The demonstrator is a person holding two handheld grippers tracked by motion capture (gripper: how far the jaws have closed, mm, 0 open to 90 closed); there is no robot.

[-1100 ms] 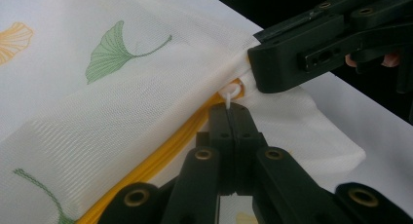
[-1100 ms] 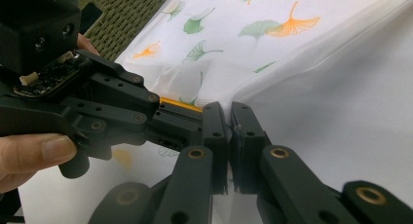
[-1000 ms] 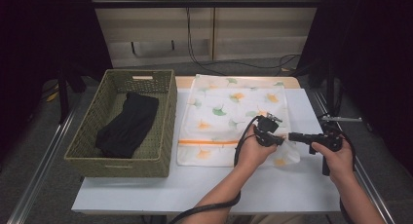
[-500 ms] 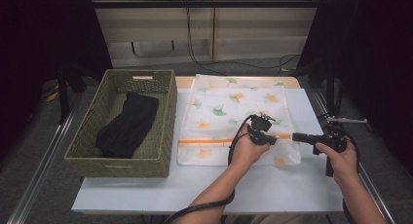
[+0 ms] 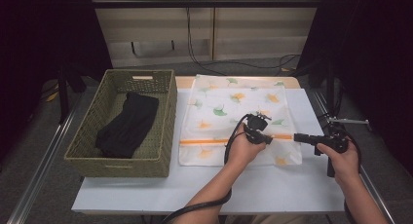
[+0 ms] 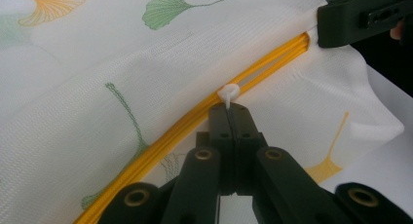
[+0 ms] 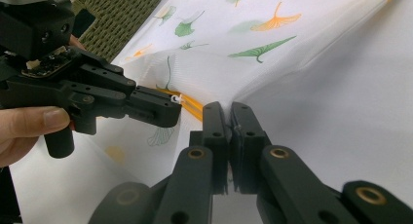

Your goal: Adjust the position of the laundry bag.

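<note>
The soft, light mesh laundry bag (image 5: 234,117) is lying mid-desk. The left gripper (image 6: 229,118) is pinching its white zipper pull (image 6: 228,93); the right gripper (image 7: 229,118) is clamping the limp fabric at the zipper's (image 6: 185,121) end.

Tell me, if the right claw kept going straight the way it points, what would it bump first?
Probably the left claw. The right claw is shut on the laundry bag's edge and aims along the orange zipper toward it. Depth is hard to judge.
</note>
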